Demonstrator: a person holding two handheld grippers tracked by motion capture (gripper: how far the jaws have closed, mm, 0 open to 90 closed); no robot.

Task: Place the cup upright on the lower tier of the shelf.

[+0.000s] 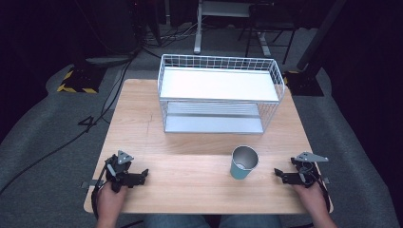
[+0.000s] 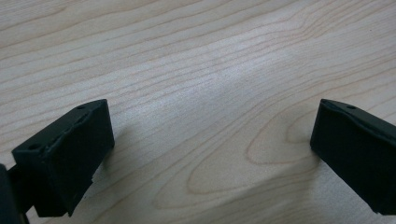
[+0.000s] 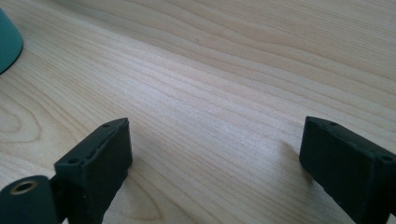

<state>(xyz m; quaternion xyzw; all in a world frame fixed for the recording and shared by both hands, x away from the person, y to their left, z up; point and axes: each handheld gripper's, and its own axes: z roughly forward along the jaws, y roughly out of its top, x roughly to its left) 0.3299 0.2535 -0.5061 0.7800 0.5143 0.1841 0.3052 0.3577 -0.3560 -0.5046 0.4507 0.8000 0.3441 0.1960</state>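
Sitting upright on the counter (image 1: 190, 185), the teal cup (image 1: 244, 163) is near the right gripper (image 1: 280, 175), in front of the wire rack (image 1: 219, 92). Probably light, thin metal and a bit slick, so pinch mid-wall. Left gripper (image 1: 141, 175) and right both gape empty.

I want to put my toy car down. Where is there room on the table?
Plenty: the bare wood between the left gripper and the teal cup, and the table's left side beside the wire rack. It is tighter between the cup and the right gripper.
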